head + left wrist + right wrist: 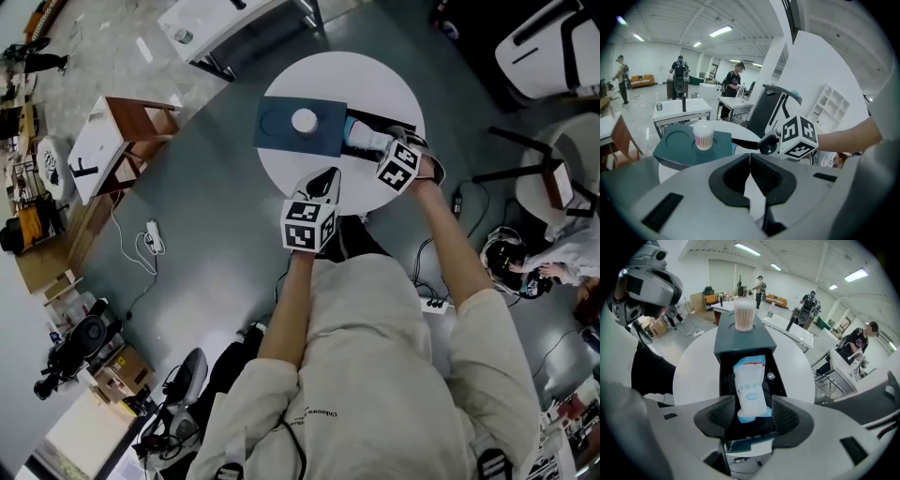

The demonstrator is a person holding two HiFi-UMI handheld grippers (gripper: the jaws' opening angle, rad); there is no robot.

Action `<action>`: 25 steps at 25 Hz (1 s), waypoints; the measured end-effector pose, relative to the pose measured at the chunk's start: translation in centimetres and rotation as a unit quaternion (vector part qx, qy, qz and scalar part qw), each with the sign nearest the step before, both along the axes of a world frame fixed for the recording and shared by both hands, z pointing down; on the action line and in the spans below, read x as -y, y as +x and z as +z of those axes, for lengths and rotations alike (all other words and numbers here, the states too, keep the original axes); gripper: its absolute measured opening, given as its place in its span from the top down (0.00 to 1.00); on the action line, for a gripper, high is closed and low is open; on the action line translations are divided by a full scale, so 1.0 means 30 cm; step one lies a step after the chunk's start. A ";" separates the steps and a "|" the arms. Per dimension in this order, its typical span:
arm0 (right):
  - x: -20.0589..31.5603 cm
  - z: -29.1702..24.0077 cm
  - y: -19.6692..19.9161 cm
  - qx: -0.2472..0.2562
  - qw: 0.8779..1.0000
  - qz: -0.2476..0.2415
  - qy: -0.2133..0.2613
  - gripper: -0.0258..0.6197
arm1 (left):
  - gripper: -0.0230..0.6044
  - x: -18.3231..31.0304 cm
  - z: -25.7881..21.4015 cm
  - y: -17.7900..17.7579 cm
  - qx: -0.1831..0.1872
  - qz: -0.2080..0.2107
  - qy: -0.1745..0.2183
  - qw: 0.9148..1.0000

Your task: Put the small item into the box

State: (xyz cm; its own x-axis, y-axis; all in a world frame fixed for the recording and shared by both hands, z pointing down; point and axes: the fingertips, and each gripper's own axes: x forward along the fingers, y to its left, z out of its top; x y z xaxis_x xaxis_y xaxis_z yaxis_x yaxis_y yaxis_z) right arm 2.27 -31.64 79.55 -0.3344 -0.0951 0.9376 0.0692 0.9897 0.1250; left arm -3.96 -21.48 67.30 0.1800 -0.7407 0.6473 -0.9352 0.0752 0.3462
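Now right tongs [752, 414] gape around packet [751, 390] in box [740, 341]; left tongs [750, 173] pressed together.

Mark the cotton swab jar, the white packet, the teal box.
cotton swab jar [703, 136], left gripper view, side wall.
white packet [750, 391], right gripper view, printed front.
teal box [328, 137], head view, top face.

Left of the round white surface [375, 84], on grey floor [216, 262]: wooden side table [105, 141] with white top; near it, white power strip [153, 237] with cable. Upper right: white chair [548, 42]. Farther back in the hall: white desks [679, 108], standing people [733, 88], orange sofa [641, 80].
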 end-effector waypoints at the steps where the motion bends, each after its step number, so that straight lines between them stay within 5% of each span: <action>1: -0.007 -0.017 0.005 0.012 1.000 0.013 -0.001 0.59 | 0.93 -0.010 -0.012 -0.003 0.001 -0.001 0.001 1.000; 8: -0.027 -0.144 0.049 0.096 0.986 0.136 -0.029 0.59 | 0.93 -0.040 -0.061 -0.044 0.013 -0.007 0.012 1.000; 12: -0.093 -0.260 0.119 0.172 0.952 0.247 -0.059 0.59 | 0.93 0.008 -0.077 -0.003 -0.001 0.020 0.023 1.000; 17: -0.178 -0.378 0.170 0.243 0.910 0.329 -0.062 0.59 | 0.93 0.039 -0.128 0.070 -0.002 0.072 0.042 0.997; 22: -0.277 -0.451 0.193 0.302 0.851 0.422 -0.079 0.59 | 0.93 -0.024 -0.146 0.099 -0.005 0.110 0.046 0.993; 25: -0.360 -0.478 0.202 0.318 0.837 0.441 -0.060 0.59 | 0.93 -0.081 -0.157 0.094 -0.004 0.129 0.053 0.990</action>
State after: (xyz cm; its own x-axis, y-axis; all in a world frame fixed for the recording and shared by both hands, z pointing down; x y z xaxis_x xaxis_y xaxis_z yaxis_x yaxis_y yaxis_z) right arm 8.32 -20.85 65.20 -0.6184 -0.4856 0.6179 -0.7384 0.6281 -0.2454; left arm -1.14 -19.04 62.59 0.3770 -0.7327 0.5667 -0.9156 -0.2027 0.3472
